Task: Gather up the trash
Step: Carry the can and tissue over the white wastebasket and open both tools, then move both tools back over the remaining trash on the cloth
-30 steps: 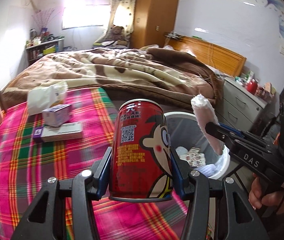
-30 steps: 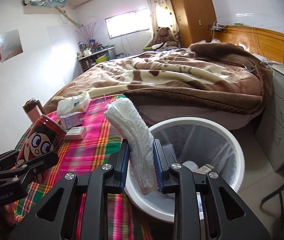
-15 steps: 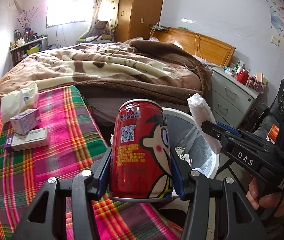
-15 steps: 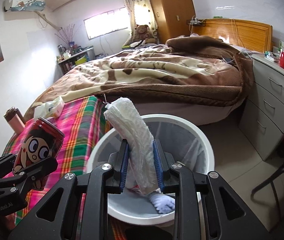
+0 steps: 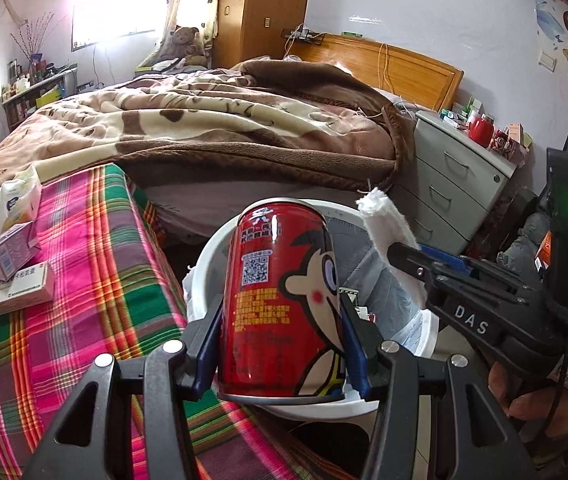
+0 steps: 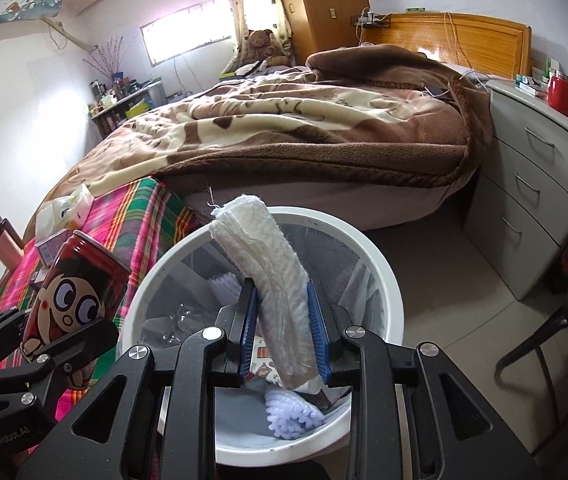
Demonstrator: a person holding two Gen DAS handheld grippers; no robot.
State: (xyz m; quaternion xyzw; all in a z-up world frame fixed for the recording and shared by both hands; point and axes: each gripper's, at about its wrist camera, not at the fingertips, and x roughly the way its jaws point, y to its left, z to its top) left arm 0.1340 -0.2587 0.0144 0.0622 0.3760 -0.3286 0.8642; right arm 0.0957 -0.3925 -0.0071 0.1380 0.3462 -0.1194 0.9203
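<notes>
**Can and rolled cloth held at the white bin**

The left gripper [image 5: 280,344] is partly closed, its blue pads pressed against both sides of a red drink can with a cartoon face [image 5: 282,300], which it holds upright. In the left wrist view the can hangs in front of the near rim of a round white plastic trash bin with a grey liner [image 5: 428,336], which stands on the floor just beside the edge of a low surface covered with a pink, green and orange plaid cloth [image 5: 84,280].

The right gripper [image 6: 284,332] has a rolled white fabric cloth [image 6: 276,280] between its blue pads; its jaws are opening, yet the pads are in contact with the roll on both sides. The roll stands tilted above the open mouth of the bin [image 6: 392,280], its frayed top leaning toward the far rim. Inside the bin lie a pale purple bobbled cloth [image 6: 288,416] and printed paper scraps [image 6: 264,364].

Near the far left edge of the plaid cloth sit two small medicine boxes [image 5: 16,276] and a soft pack of tissues [image 5: 16,200].
</notes>
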